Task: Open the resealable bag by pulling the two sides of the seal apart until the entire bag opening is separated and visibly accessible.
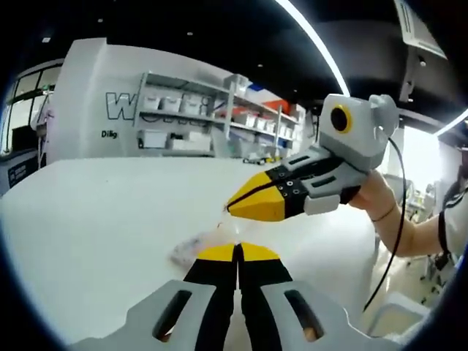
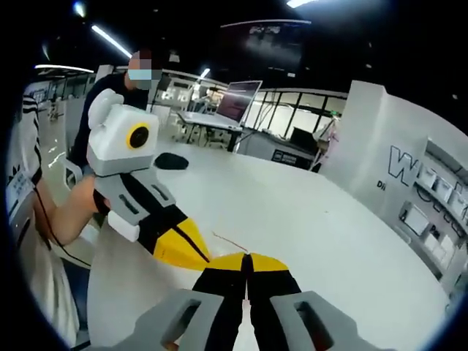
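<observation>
In the left gripper view, the left hand-held gripper (image 1: 238, 252) has its jaws pressed together on the near edge of the clear resealable bag (image 1: 199, 247), which hangs above the white tabletop (image 1: 102, 219). Just beyond, the right hand-held gripper (image 1: 232, 206) pinches the bag's opposite edge. Shelves (image 1: 212, 117) stand far behind.

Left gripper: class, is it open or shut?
Shut. In the left gripper view, the left gripper has its yellow tips pressed together, no gap, over the white table.
</observation>
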`<state>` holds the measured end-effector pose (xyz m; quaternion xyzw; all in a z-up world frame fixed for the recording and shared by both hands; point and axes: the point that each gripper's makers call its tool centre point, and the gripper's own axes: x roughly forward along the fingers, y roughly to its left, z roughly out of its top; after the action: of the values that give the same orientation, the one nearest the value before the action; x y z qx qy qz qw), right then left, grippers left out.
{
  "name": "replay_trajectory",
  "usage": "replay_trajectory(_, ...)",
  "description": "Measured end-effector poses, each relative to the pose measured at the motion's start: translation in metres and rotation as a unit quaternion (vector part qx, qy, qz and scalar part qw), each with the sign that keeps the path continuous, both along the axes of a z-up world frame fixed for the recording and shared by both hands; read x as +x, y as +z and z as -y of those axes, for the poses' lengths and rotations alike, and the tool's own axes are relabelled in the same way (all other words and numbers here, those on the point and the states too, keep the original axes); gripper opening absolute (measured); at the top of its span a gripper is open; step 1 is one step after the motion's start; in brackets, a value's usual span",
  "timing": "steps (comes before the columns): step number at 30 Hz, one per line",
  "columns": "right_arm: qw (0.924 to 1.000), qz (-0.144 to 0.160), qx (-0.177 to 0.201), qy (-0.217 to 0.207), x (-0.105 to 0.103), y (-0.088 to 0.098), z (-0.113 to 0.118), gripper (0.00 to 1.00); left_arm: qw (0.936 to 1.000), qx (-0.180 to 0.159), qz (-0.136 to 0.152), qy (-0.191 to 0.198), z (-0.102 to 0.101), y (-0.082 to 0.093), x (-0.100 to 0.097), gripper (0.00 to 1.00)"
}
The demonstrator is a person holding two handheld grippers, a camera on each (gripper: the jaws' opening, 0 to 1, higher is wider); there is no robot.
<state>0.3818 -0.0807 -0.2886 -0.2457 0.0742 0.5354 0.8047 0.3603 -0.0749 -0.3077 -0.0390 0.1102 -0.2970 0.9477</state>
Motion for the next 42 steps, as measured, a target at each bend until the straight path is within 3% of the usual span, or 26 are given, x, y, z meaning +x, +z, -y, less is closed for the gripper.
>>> replay_trajectory(28,0.9991,0.038,0.004,-0.017,0.006,0.022,-0.003,0.00,0.9999,0.010,-0.013,-0.003,0.001,-0.003,-0.006,0.00)
replay_trajectory(42,0.9993,0.031,0.008,-0.020,0.009,0.022,0.000,0.00,0.9997,0.018,-0.016,0.000,-0.001,-0.007,-0.009,0.00)
